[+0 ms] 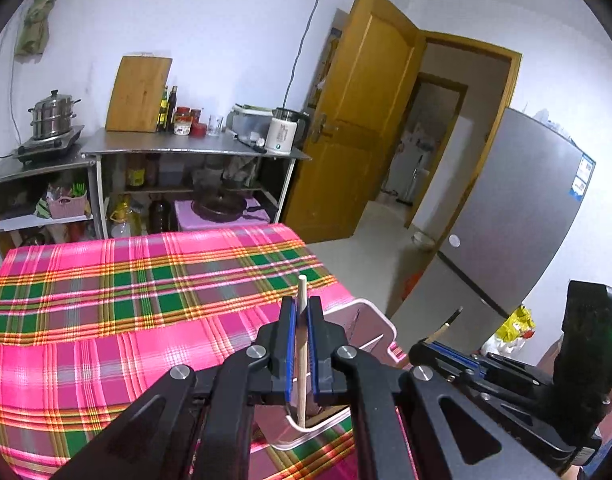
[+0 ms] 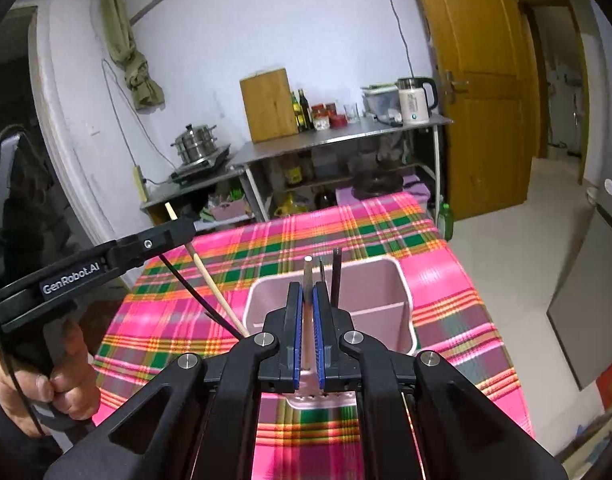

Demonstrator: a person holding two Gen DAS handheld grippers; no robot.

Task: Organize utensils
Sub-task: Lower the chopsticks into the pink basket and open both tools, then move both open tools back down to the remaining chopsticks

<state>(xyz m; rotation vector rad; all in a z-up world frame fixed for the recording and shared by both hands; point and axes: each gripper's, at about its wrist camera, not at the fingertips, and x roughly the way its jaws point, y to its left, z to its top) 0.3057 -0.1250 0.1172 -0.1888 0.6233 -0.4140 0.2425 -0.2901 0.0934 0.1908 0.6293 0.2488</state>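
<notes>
Two grippers, each clamped on a chopstick, over a pink holder on a plaid tablecloth.

The table wears a pink, green and orange plaid cloth [image 2: 346, 236] in a small kitchen, with a steel shelf unit [image 1: 193, 152] against the white wall, a steamer pot [image 1: 53, 114], a cutting board [image 1: 139, 94], a kettle [image 1: 283, 130], a yellow wooden door [image 1: 370, 120] and a grey fridge [image 1: 526, 208]. The left gripper [image 1: 301, 312] is pinched nearly closed on a pale wooden chopstick [image 1: 302, 292] that stands almost upright, its lower end over the pink holder [image 2: 386, 280]. The right gripper [image 2: 308, 300] is likewise squeezed narrow on a light, square-tipped chopstick [image 2: 308, 270] above the holder. The holder is a rounded-corner pink tub with a divider; dark chopsticks [image 2: 336, 276] already stand in it. A hand [image 2: 45, 388] grips the left tool's handle.
</notes>
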